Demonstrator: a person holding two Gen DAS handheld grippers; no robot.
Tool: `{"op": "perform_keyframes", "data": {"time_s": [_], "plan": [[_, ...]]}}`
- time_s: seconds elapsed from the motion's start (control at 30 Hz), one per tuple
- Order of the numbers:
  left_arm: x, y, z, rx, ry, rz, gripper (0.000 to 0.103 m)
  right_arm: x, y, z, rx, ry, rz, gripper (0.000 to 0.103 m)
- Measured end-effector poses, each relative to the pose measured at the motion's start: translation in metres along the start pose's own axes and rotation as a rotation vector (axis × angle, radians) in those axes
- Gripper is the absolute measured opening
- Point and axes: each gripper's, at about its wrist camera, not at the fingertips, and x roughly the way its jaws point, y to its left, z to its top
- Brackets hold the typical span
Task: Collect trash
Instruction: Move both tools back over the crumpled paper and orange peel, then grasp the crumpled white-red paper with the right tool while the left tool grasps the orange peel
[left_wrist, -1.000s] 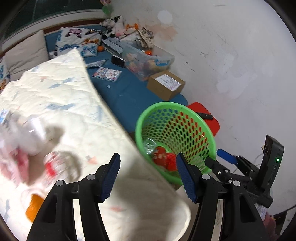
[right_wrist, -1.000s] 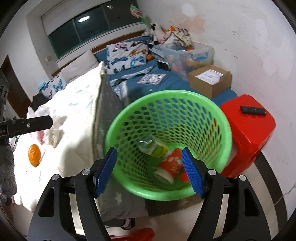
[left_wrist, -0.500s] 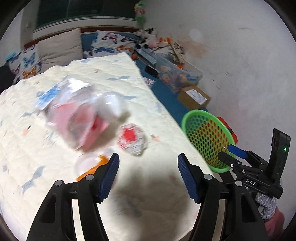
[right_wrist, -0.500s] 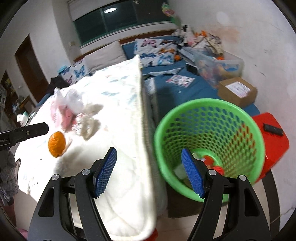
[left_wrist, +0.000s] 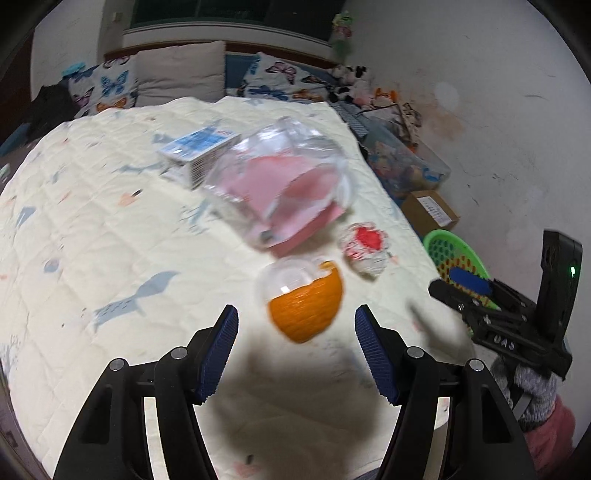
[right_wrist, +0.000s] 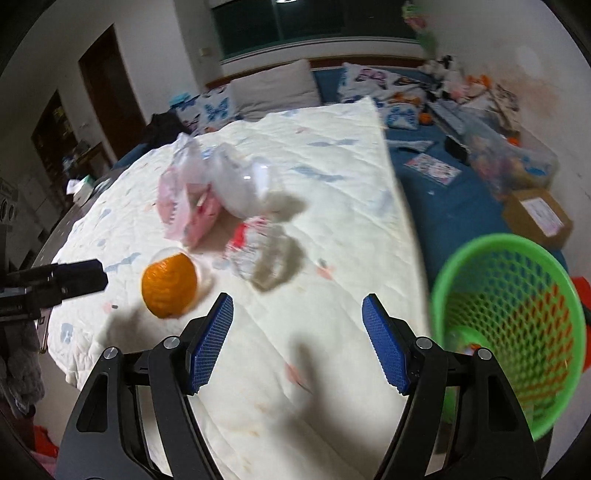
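Trash lies on a cream quilt (left_wrist: 92, 229). An orange and clear capsule ball (left_wrist: 304, 299) lies just ahead of my open, empty left gripper (left_wrist: 295, 339). Behind it are a crumpled red and white wrapper (left_wrist: 364, 249), a clear bag with pink contents (left_wrist: 284, 188) and a blue and white carton (left_wrist: 197, 149). My right gripper (right_wrist: 297, 332) is open and empty over the quilt; the ball (right_wrist: 170, 286) is to its left, the wrapper (right_wrist: 255, 247) ahead. The green basket (right_wrist: 517, 325) stands to its right, with trash inside.
The right gripper (left_wrist: 498, 317) shows at the right edge of the left wrist view, in front of the basket (left_wrist: 439, 245). A cardboard box (right_wrist: 539, 216) and a clear storage bin (right_wrist: 517, 162) sit on the blue mattress. Pillows (left_wrist: 177, 70) line the far side.
Both grippers have swung left, away from the basket and over the quilt. The ball and wrapper are now close ahead of the left gripper. Both stay open.
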Motion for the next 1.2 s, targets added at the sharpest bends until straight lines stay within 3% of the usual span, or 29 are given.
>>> {"op": "perform_keyframes", "data": {"time_s": [0.37,0.67,1.0,1.2], "plan": [[-0.002,0.026,-0.009,-0.043,0.008,0.024,0.064,0.049,0.020,0.026,-0.030,0.051,0.031,0.072],[0.002,0.024,-0.011,-0.027,0.015,0.021,0.064,0.077,0.024,0.036,-0.029,0.076,0.027,0.070],[0.013,0.004,-0.014,0.036,0.032,0.026,0.064,0.084,0.027,0.033,-0.043,0.088,0.050,0.057],[0.023,-0.002,-0.012,0.040,0.042,0.031,0.064,0.074,0.026,0.030,-0.045,0.070,0.042,0.056]]}}
